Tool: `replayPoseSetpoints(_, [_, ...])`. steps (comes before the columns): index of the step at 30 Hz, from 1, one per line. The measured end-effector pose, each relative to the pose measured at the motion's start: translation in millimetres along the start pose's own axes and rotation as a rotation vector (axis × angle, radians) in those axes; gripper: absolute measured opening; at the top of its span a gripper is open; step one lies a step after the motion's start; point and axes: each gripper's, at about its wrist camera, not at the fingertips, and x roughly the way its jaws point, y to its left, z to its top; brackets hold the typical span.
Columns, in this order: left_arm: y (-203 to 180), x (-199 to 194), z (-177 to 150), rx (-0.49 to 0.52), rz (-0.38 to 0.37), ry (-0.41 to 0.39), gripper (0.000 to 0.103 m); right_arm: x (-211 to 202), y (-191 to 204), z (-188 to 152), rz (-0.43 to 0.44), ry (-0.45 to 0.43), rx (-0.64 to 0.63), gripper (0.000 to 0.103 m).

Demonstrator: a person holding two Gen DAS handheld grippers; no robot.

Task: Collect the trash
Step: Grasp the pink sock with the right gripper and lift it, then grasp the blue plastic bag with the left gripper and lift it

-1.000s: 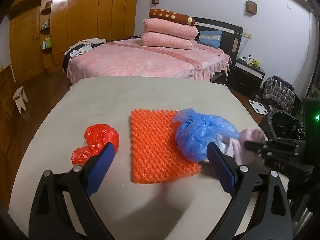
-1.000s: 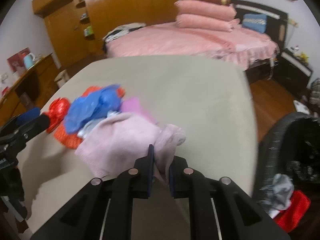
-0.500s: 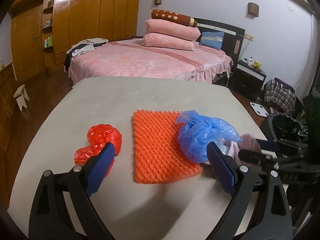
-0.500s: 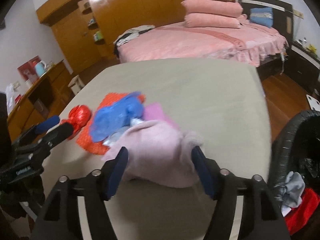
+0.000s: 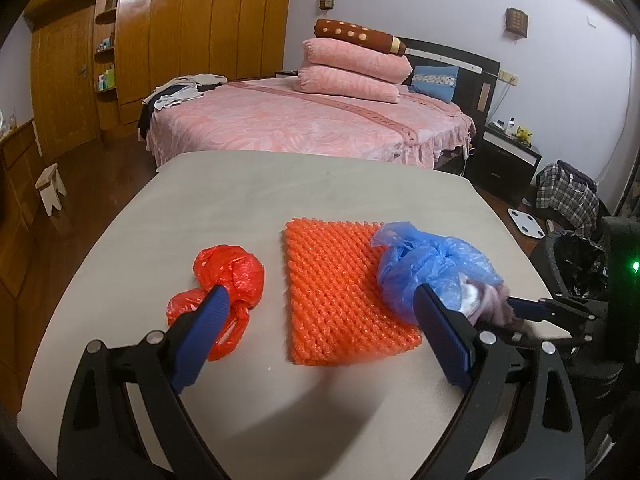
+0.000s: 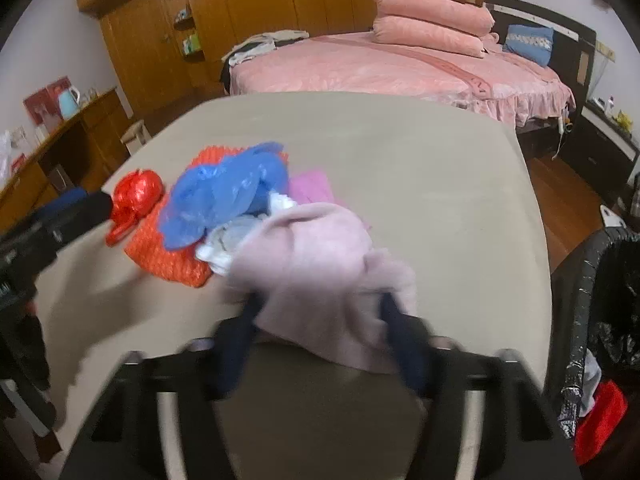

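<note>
The left tongs (image 5: 320, 312) hover low over the surface with both blue-padded fingers (image 5: 208, 320) spread wide and nothing between them, pointing forward and level. The right tongs (image 6: 320, 312) are parted too, their dark fingers (image 6: 240, 332) blurred in the right wrist view and set on either side of a pale pink cloth (image 6: 320, 256). From the left wrist view, they reach in from the right side, held low.

Bedroom: pink-covered bed (image 5: 304, 128) w/ stacked pillows (image 5: 352, 72), dark headboard (image 5: 472, 68). Wooden wardrobe wall (image 5: 180, 32) at left, lilac walls (image 5: 400, 0), wood floor (image 5: 80, 168). Black nightstand (image 5: 508, 156) beside bed.
</note>
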Motion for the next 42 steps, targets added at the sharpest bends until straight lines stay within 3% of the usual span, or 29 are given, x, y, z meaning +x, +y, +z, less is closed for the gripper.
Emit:
replayPoseSetpoints(2, [-1,0,1,0.001,-0.003,0.000,0.090,-5,-4,2,0.023,-0.005,0.003,0.025])
replayPoseSetpoints(7, [-7,-1,0,0.013,-0.016,-0.002,0.090,-23,-12,1,0.053,-0.029,0.024,0.013])
replayPoseSetpoints(17, [-19,0,-1,0.037,-0.038,0.000,0.090,-29,-34,4,-0.023,-0.039,0.080,0.013])
replayPoseSetpoints(20, [-21,0,-2,0.038,-0.042,0.005,0.090,-19,-39,4,-0.030,-0.025,0.102,0.023])
replayPoseSetpoints(24, [-22,0,-2,0.042,-0.042,0.005,0.090,-10,-40,5,-0.080,-0.018,0.093,0.049])
replayPoseSetpoints(29, [-24,1,-1,0.042,-0.048,0.005,0.090,2,-45,5,-0.085,0.016,0.099,0.058])
replayPoseSetpoints(31, [-29,1,1,0.045,-0.057,0.005,0.090,3,-46,4,-0.093,0.015,0.093,0.052])
replayPoseSetpoints(33, [-33,3,3,0.050,-0.067,0.004,0.090,3,-46,4,-0.088,0.011,0.086,0.036])
replayPoseSetpoints(36, [-41,6,7,0.059,-0.089,-0.001,0.090,0,-48,3,-0.075,0.006,0.080,0.025])
replayPoseSetpoints(40, [-55,14,12,0.069,-0.121,-0.001,0.090,-5,-49,6,-0.078,-0.009,0.077,0.021])
replayPoseSetpoints(42, [-61,21,15,0.079,-0.129,0.003,0.085,-11,-52,8,-0.078,-0.024,0.086,0.021])
